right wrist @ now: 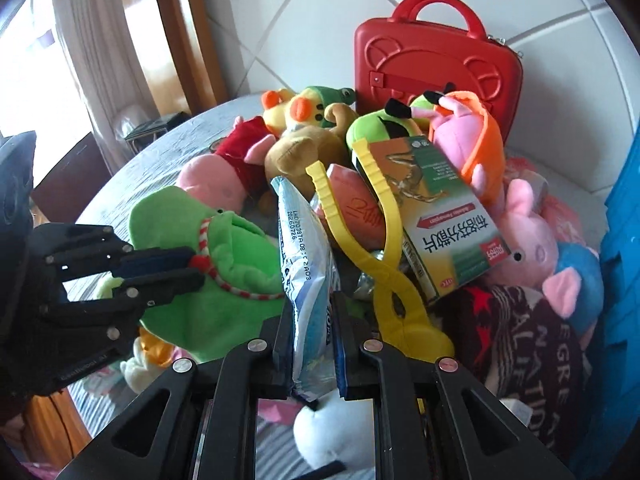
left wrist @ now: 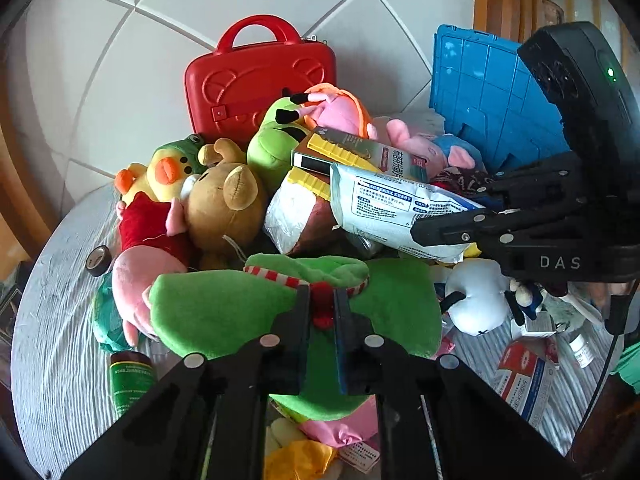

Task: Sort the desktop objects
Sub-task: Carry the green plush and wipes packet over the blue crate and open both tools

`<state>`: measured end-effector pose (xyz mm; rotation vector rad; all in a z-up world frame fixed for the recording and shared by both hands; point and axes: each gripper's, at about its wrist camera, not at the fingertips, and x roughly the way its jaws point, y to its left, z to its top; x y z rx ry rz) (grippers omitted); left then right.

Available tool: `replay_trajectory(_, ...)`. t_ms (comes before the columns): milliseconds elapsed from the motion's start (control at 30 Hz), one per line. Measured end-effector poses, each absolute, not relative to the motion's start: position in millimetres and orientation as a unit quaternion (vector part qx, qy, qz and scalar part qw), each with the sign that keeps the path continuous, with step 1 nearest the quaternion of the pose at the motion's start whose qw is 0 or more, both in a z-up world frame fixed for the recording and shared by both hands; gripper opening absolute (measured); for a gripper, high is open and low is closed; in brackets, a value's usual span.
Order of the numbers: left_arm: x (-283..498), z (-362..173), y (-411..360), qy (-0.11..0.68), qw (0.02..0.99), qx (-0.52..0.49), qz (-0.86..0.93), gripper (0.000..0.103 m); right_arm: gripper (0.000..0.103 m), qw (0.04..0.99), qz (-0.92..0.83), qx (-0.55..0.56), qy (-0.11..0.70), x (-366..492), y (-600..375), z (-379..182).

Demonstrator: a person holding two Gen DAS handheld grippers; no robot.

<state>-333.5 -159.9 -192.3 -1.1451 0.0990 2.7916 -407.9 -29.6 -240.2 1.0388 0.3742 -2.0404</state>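
On the left, the left tongs [left wrist: 322,312] are clamping the red bobble at the striped collar of a green plush toy [left wrist: 224,312], which is lying at the near edge of the pile on the table [left wrist: 52,320]. The toy's broad body is spreading sideways across the tongs' line, so any lift will probably be hanging it from that one pinch. To the right, the right tongs [right wrist: 312,344] are gripping a white and blue packet [right wrist: 304,264] by its lower end; its long axis is running up and away from them, over the heap. Each hand is nearest its own item. Behind are standing a red case [left wrist: 260,88] and a blue crate [left wrist: 488,96].
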Motion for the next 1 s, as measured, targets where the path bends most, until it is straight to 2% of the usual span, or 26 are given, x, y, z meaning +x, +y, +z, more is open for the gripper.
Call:
replay_trajectory(433,-297.6,-143.7,-179.4,0.056,0.056,-0.334,0.939,0.010,0.014,0.393,-0.829,0.383,0.102,-376.7,-12.1,-194.8)
replay_trajectory(1000,-272.2,-53.6,-148.8,0.110,0.109,-0.238,0.959,0.010,0.014,0.332,-0.891,0.301,0.075,-322.3,23.1,-101.2)
